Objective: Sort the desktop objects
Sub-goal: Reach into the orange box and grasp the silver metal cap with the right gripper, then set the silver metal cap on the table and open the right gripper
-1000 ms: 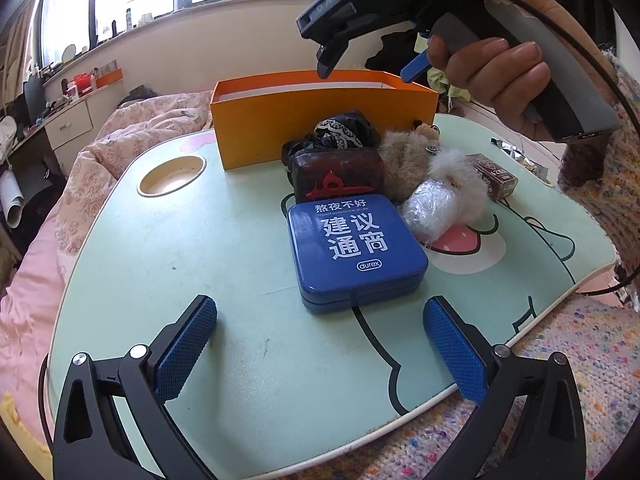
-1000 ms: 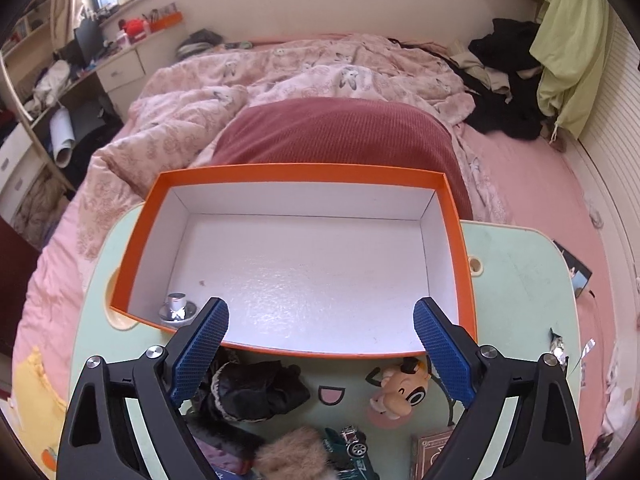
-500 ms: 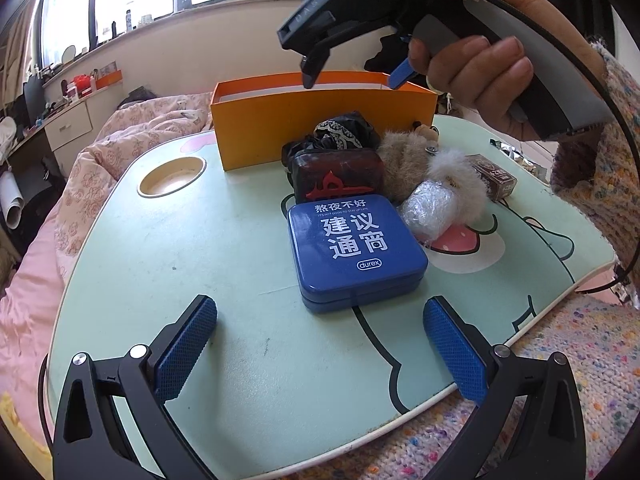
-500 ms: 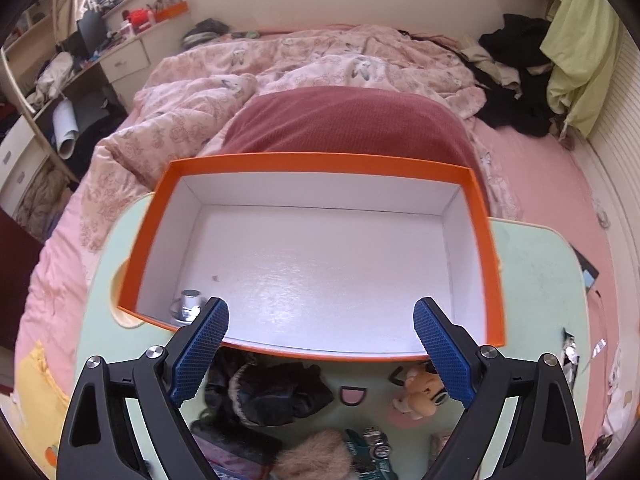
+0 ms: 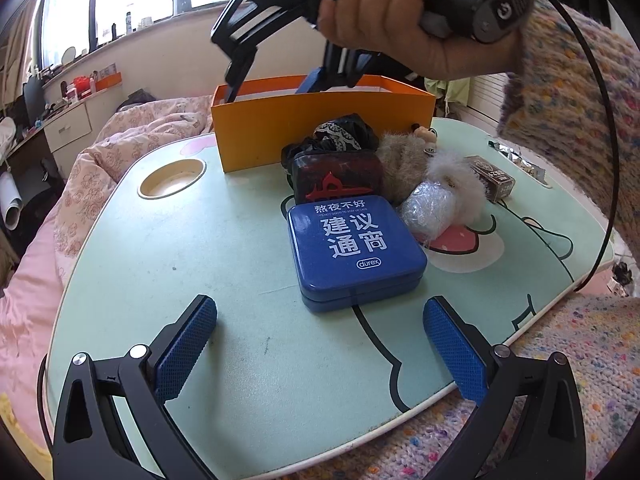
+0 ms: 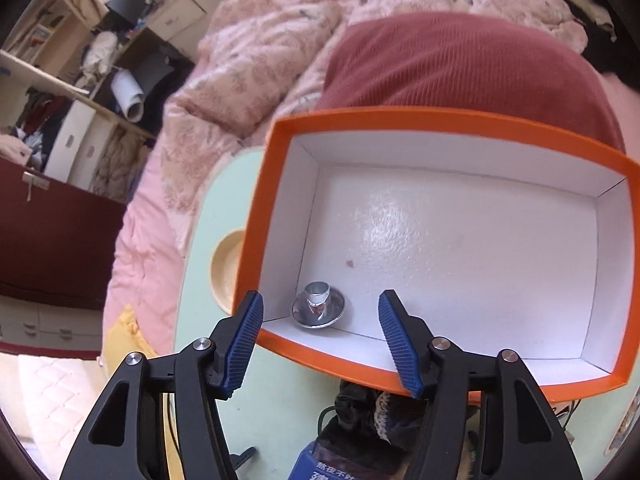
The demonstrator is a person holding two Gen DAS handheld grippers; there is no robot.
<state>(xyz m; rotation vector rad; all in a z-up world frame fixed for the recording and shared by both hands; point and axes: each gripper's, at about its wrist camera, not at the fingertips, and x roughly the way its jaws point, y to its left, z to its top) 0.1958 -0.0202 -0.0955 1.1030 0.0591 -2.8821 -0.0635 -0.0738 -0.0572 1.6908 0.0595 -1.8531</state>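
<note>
An orange box (image 5: 320,128) with a white inside (image 6: 460,248) stands at the far side of the green lap table (image 5: 200,264). A small silver metal piece (image 6: 318,310) lies in the box's near left corner. My right gripper (image 6: 320,340) is open and empty, above the box's near rim with the silver piece between its fingers' line; it also shows in the left wrist view (image 5: 276,76). My left gripper (image 5: 320,344) is open and empty, low over the table's near edge, just short of a blue tin (image 5: 354,250).
Behind the tin lie a dark red-printed case (image 5: 336,178), a black cloth bundle (image 5: 340,136), furry toys (image 5: 436,176), a plastic-wrapped ball (image 5: 428,210) and a small brown box (image 5: 492,176). A round cup recess (image 5: 172,178) sits at the table's left. Bedding surrounds the table.
My right gripper has swung left and down toward the box's near left corner, and its jaws have narrowed. My left gripper has not moved.
</note>
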